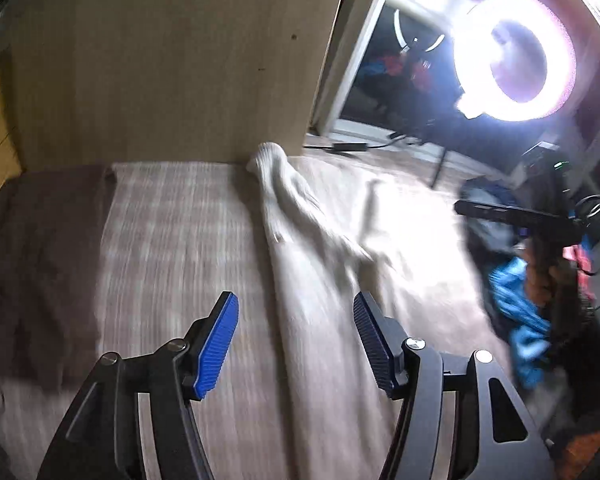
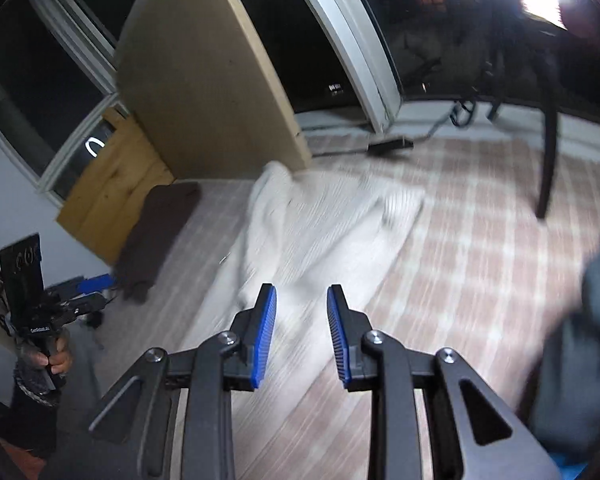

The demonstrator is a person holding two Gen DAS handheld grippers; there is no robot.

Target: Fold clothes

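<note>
A white garment (image 1: 312,240) lies crumpled and stretched out on a pink-and-white checked bed cover (image 1: 172,220). My left gripper (image 1: 296,300) hovers above the garment's near part, its blue pads wide apart with nothing between them. In the right wrist view the same white garment (image 2: 312,224) lies ahead. My right gripper (image 2: 302,292) hangs over its near edge with a narrow gap between the pads, holding nothing. Both views are blurred.
A brown cloth (image 2: 156,232) lies at the cover's far left, near a tall beige board (image 2: 204,80). A grey garment (image 2: 580,340) is bunched at the right, with blue fabric (image 1: 516,320) near a hand (image 1: 540,276). A ring light (image 1: 516,56) glares beyond the bed, beside dark windows.
</note>
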